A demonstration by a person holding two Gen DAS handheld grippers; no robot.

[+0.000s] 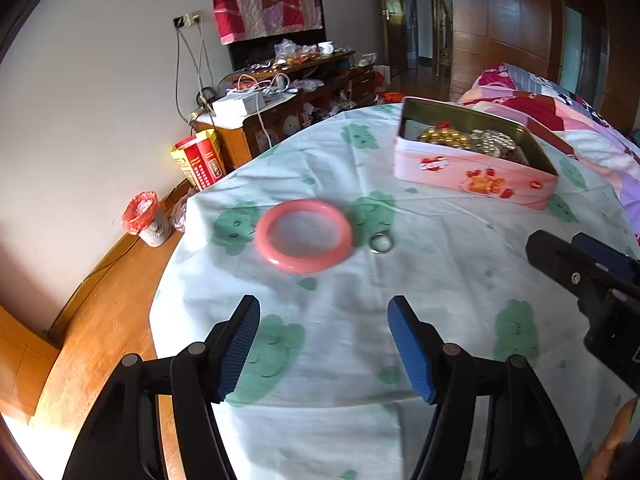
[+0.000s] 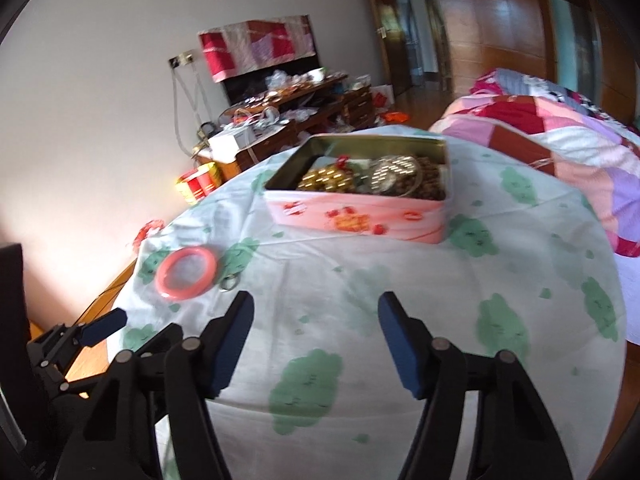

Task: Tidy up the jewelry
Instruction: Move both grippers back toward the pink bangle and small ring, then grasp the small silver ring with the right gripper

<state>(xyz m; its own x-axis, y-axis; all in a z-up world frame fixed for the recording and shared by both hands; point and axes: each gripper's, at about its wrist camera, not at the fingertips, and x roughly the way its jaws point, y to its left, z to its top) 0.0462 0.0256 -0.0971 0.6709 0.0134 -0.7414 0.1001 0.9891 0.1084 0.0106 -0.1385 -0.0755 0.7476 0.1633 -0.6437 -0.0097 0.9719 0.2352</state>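
Observation:
A pink bangle (image 1: 304, 234) lies flat on the white sheet with green prints, with a small metal ring (image 1: 381, 243) touching its right side. Both also show in the right wrist view, the bangle (image 2: 187, 268) and the ring (image 2: 229, 283) at the left. An open pink tin (image 1: 472, 168) holding gold and silver bead jewelry stands farther back; it also shows in the right wrist view (image 2: 360, 216). My left gripper (image 1: 324, 312) is open and empty, just short of the bangle. My right gripper (image 2: 316, 312) is open and empty, in front of the tin.
The sheet-covered table (image 1: 440, 280) drops off at its left edge to a wooden floor with a small bin (image 1: 146, 218) and a red-yellow bag (image 1: 200, 162). A cluttered wooden cabinet (image 1: 288, 92) stands behind. A patchwork quilt (image 2: 560, 152) lies at the right.

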